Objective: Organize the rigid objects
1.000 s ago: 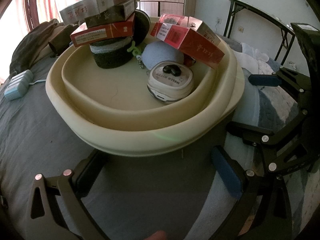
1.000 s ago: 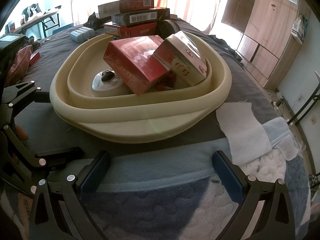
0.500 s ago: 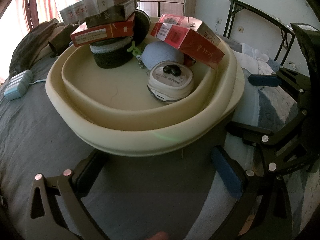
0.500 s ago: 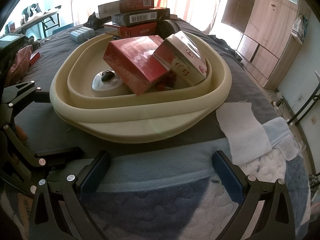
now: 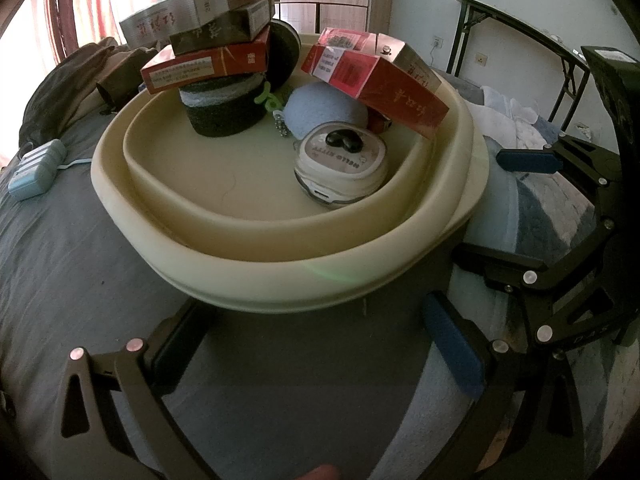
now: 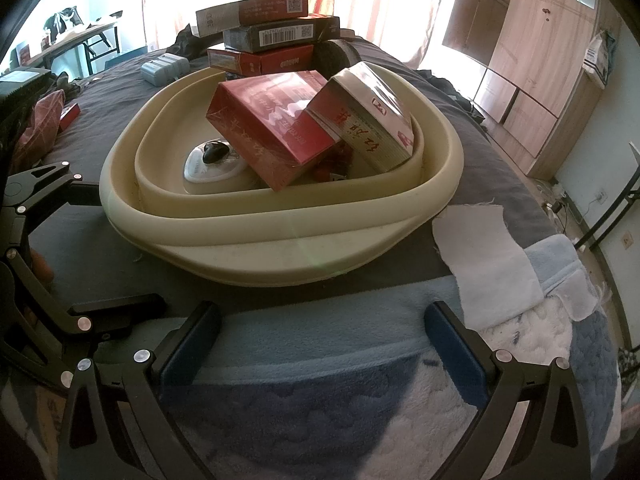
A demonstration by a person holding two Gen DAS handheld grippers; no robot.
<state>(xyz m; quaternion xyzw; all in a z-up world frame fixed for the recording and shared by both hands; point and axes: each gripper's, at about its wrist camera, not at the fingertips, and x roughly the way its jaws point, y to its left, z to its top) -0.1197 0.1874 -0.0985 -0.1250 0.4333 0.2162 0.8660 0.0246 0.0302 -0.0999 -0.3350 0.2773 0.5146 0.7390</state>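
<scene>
A cream basin (image 5: 280,276) (image 6: 280,264) sits on the bed. Inside it, three boxes (image 5: 208,36) (image 6: 272,36) are stacked on a dark round roll (image 5: 224,112). Two more cartons, a red one (image 5: 384,84) (image 6: 272,128) and a silver one (image 6: 368,120), lean against the rim. A white round case (image 5: 340,164) (image 6: 208,164) lies on the basin floor beside a pale blue pouch (image 5: 324,108). My left gripper (image 5: 316,340) and my right gripper (image 6: 320,340) both stand open just short of the basin, holding nothing.
A small pale blue box (image 5: 36,168) (image 6: 164,68) lies on the grey sheet beyond the basin. A white cloth (image 6: 476,248) rests on the blue blanket at right. A folding table (image 5: 520,28) and a wooden wardrobe (image 6: 540,60) stand off the bed.
</scene>
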